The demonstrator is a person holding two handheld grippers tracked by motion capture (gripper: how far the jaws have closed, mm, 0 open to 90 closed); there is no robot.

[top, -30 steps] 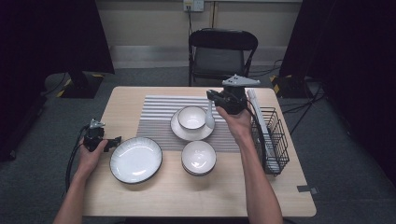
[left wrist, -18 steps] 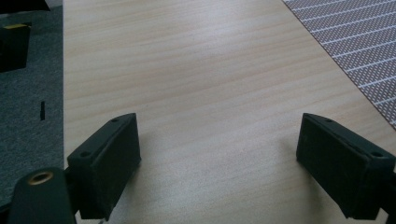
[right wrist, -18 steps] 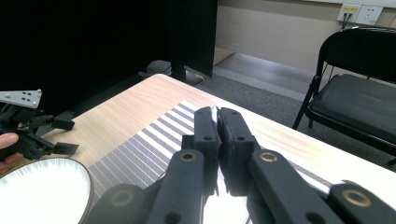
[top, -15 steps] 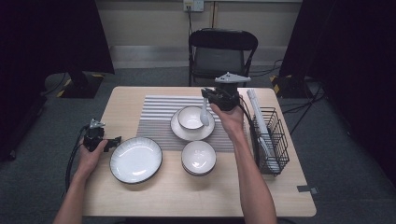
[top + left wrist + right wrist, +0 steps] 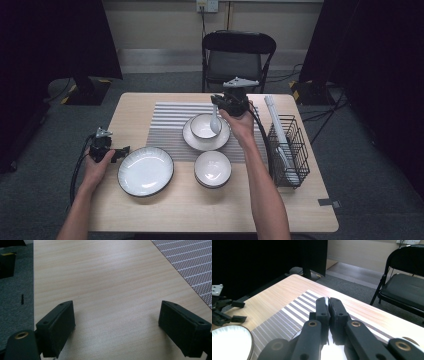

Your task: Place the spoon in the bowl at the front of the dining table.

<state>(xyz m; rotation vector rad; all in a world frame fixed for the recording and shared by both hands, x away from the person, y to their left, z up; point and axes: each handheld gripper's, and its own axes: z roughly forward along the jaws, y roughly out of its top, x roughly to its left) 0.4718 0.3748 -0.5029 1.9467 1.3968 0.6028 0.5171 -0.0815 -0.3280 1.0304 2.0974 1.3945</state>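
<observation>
A white ceramic spoon (image 5: 214,121) hangs bowl-down from the right gripper (image 5: 218,102), whose black jaws are pressed together on the tip of its handle, directly over the small white bowl (image 5: 203,125) that sits on a white saucer-like plate (image 5: 190,139) on the grey striped placemat (image 5: 167,125). In the right gripper view a thin white sliver of the handle (image 5: 326,300) shows between the closed jaws. Just in front of that small bowl, nearer the person, stands a stack of two white bowls (image 5: 212,168); to the small bowl's left front lies a wide white plate with a dark rim (image 5: 145,171), and to its right a black wire rack (image 5: 287,150) holds long pale utensils. The left gripper (image 5: 116,152) rests on the wooden table (image 5: 130,107) left of the wide plate, its jaws spread wide with nothing between them, as the left gripper view's bare tabletop confirms.

The hold looks slender: only the very end of a smooth, glazed handle is pinched, so the spoon may swing or slip out and clatter into the small bowl. Lowered off-centre, its scoop may strike the rim and tip or shove the bowl on its plate. Let go too high, it may bounce out onto the placemat.
</observation>
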